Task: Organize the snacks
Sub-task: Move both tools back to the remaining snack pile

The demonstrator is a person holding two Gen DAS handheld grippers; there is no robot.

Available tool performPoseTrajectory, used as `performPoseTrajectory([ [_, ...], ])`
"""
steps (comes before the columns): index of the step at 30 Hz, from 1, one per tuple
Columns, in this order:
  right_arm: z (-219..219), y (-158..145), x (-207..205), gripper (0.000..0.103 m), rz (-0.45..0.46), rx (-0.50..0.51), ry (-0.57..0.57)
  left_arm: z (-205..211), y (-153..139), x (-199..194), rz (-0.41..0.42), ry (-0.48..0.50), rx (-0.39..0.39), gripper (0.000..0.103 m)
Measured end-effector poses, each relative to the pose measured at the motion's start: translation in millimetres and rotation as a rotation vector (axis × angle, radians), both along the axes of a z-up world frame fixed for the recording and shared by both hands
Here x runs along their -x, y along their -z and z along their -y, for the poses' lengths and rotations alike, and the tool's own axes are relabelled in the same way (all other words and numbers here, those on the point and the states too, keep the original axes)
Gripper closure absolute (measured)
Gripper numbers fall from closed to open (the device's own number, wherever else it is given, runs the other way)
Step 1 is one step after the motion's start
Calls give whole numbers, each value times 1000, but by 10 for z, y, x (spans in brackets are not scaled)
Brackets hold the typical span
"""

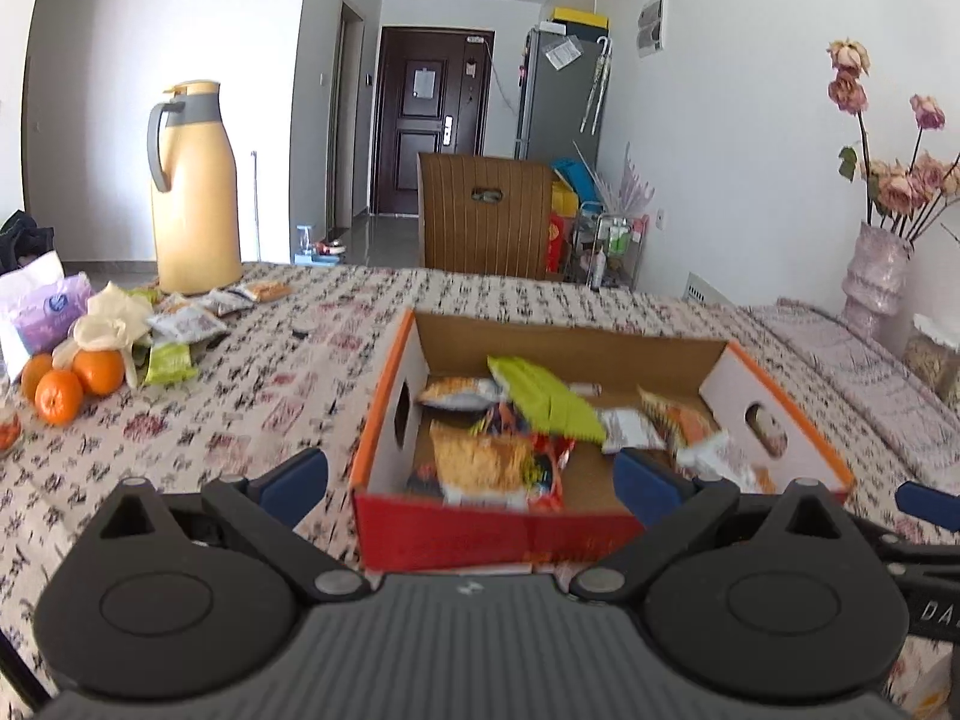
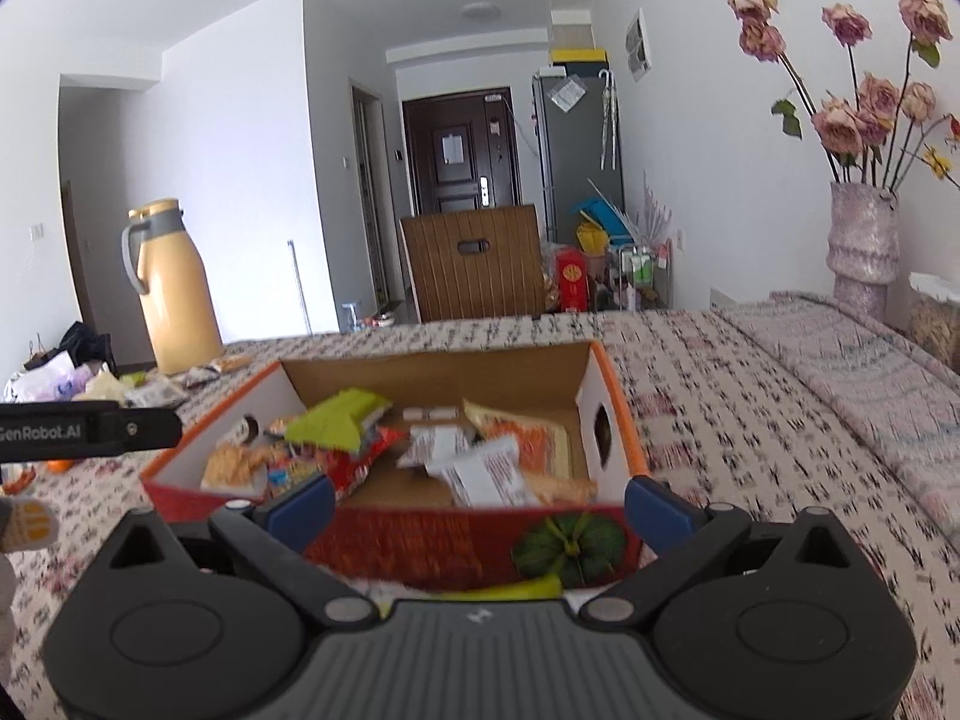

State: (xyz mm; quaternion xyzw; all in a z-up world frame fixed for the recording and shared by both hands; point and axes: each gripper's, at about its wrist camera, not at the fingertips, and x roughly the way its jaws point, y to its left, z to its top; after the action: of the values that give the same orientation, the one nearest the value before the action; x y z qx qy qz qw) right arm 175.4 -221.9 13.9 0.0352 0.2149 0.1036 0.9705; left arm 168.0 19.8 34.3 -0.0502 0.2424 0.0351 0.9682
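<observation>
box (image 1: 600, 531) open-topped, packets (image 1: 498, 456) crowd floor

A: Both views are bright with soft daylight, and the white walls come out nearly washed.

B: Shadows are faint. The snack packets (image 1: 528, 414) in the cardboard box (image 1: 390, 396) smear with motion blur.

A: The patterned cloth on the counter (image 2: 750, 396) streaks too.

B: Fisheye bending curves the walls, and dark corners vignette each frame. The yellow jug (image 1: 192, 192) stays fairly sharp.

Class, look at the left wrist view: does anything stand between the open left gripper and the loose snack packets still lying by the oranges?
Nothing visible does. Bare tablecloth separates the left gripper from the loose packets; the box sits to the right of that path.
</observation>
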Motion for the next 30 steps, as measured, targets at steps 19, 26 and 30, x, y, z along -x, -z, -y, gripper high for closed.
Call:
performPoseTrajectory([
  [19, 281, 420, 225, 0, -125, 19, 51, -61, 430, 277, -64, 9, -9, 0],
  [26, 198, 443, 219, 0, -133, 45, 16, -54, 439, 262, -72, 13, -8, 0],
  [30, 117, 519, 193, 7, -169, 92, -11, -58, 445, 261, -75, 15, -5, 0],
])
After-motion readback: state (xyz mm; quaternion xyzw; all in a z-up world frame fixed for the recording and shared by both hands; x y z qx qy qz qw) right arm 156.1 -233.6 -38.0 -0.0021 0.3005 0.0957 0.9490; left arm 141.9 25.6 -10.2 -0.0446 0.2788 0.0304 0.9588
